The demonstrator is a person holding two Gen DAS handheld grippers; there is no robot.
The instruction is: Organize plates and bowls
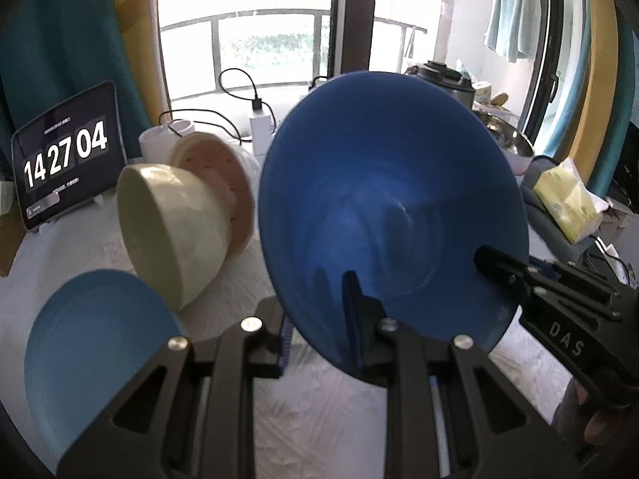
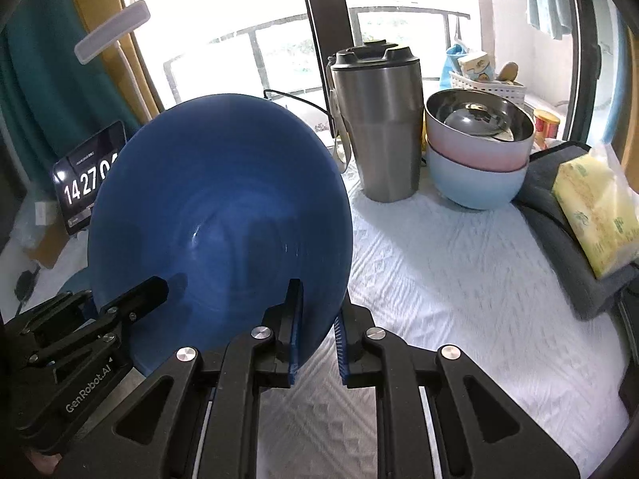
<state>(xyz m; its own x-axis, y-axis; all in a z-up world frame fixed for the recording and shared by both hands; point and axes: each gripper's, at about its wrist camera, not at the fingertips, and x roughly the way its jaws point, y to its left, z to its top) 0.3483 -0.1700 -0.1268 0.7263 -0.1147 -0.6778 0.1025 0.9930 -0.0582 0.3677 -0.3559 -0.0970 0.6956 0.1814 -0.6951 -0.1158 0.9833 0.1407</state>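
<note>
Both grippers up close, left gripper [image 1: 319, 343] and right gripper [image 2: 317, 343], each clamped nearly closed on the rim of the dark blue bowl [image 1: 391, 207], lifted and tilted above the white patterned cloth [image 2: 439, 279]; bright balcony window beyond; steel tumbler [image 2: 379, 127] and stacked bowls [image 2: 475, 159] ahead-right of the right gripper; green bowl [image 1: 171, 231], pink plate [image 1: 223, 183] and light blue plate [image 1: 96, 351] left of the left one; clock tablet [image 1: 64, 155] behind; bowl glossy, plain, deep.
</note>
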